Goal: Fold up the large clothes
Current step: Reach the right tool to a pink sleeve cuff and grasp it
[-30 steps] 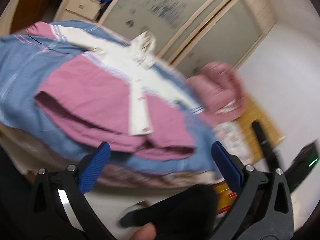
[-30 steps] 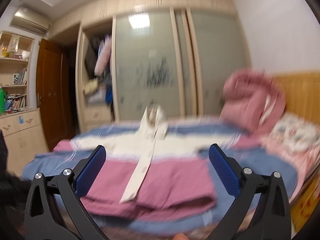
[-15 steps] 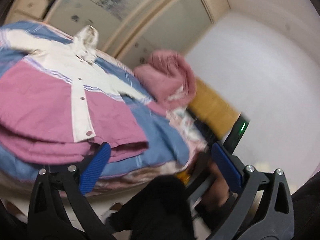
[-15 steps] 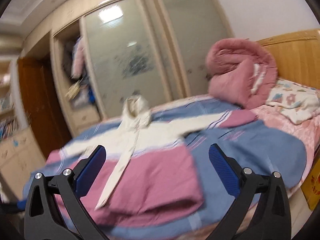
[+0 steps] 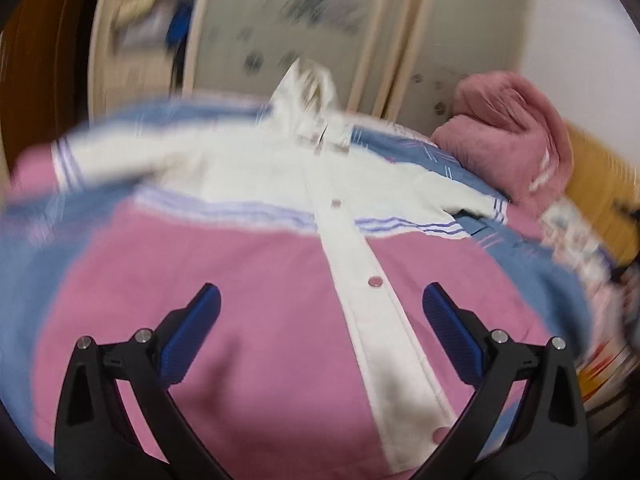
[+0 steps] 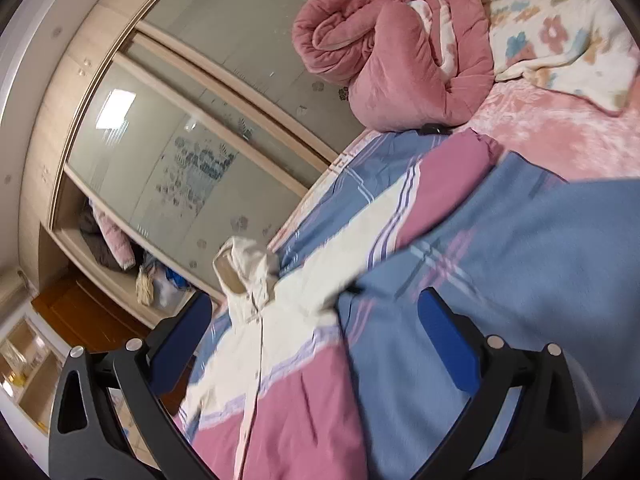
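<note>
A large hooded jacket (image 5: pixel 256 280), pink below and cream above with a cream button strip, lies spread face up on the blue bed cover (image 5: pixel 28 264), sleeves out to both sides. My left gripper (image 5: pixel 320 312) is open and empty, hovering over the jacket's pink lower front. In the right wrist view the jacket (image 6: pixel 288 408) lies tilted, hood (image 6: pixel 244 268) towards the wardrobe, its right sleeve (image 6: pixel 424 204) stretched towards the pillows. My right gripper (image 6: pixel 312 320) is open and empty, above the jacket's right side and the blue cover (image 6: pixel 520 264).
A rolled pink quilt (image 6: pixel 400 48) and a floral pillow (image 6: pixel 560 36) lie at the head of the bed by the wooden headboard (image 5: pixel 596 192). A wardrobe with glass sliding doors (image 6: pixel 192 140) stands beyond the bed, one section open.
My left gripper has swung from beside the bed to over the jacket's lower front. My right gripper has moved closer and rolled, now over the jacket's right side. Both stay open.
</note>
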The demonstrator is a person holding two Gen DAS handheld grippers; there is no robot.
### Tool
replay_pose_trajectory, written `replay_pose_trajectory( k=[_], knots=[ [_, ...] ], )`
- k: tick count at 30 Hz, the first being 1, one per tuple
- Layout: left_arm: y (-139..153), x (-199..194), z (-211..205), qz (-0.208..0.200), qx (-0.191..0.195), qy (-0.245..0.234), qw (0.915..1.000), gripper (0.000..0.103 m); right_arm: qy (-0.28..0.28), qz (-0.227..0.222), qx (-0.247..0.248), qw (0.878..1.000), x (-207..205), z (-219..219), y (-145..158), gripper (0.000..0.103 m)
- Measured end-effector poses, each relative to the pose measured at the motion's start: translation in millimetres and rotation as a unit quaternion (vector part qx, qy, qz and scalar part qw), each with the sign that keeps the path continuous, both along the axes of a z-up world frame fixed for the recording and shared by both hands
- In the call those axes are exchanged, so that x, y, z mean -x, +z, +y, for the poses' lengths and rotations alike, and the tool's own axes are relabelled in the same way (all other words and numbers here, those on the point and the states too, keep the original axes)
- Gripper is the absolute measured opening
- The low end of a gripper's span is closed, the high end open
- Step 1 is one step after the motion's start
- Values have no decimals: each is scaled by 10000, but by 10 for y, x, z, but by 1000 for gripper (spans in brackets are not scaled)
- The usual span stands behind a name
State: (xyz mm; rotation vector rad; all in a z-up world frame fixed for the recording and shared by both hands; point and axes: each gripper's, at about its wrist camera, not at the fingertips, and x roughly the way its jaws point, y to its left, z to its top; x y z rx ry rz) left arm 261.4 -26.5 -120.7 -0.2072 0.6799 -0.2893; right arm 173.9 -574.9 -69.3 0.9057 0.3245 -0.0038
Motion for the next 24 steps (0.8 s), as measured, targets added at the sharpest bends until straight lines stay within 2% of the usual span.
replay_pose_trajectory(
  k=[1,5,7,9,11,14,18,21,22,23,24],
  knots=[
    [-7,-63,56,75,220,-19,9997,101,-95,103,17,9999,-164,-124,-22,102],
    [20,-183,120,-20,88,82,9999,101,-328,333,15,9989,-776,-538,-146,102],
    [75,-89,105,-53,183,65,9998,101,-494,437,-235,9975,-1034,-801,-287,102],
    [79,-81,102,-87,85,56,9999,101,-675,611,-575,9942,-1279,-1056,-481,101],
    [67,-93,94,-86,47,15,10000,101,-804,751,-867,9901,-1483,-1271,-674,96],
    [40,-139,110,11,22,16,10000,101,-890,1115,-1057,9841,-1687,-1419,-915,86],
    [-54,-207,139,150,-15,74,9999,101,-1210,1780,-1251,9685,-1819,-1492,-1256,81],
    [-125,-261,154,271,-43,123,9995,101,-1362,1787,-1235,9666,-1861,-1499,-1342,78],
    [-138,-278,158,305,-27,132,9994,101,-1388,1765,-1141,9678,-1877,-1500,-1336,74],
    [-144,-290,167,326,-4,143,9994,101,-1424,1809,-1039,9676,-1894,-1500,-1329,51],
    [-134,-300,170,320,22,149,9994,101,-1443,1914,-1001,9657,-1913,-1506,-1336,20]
  ],
)
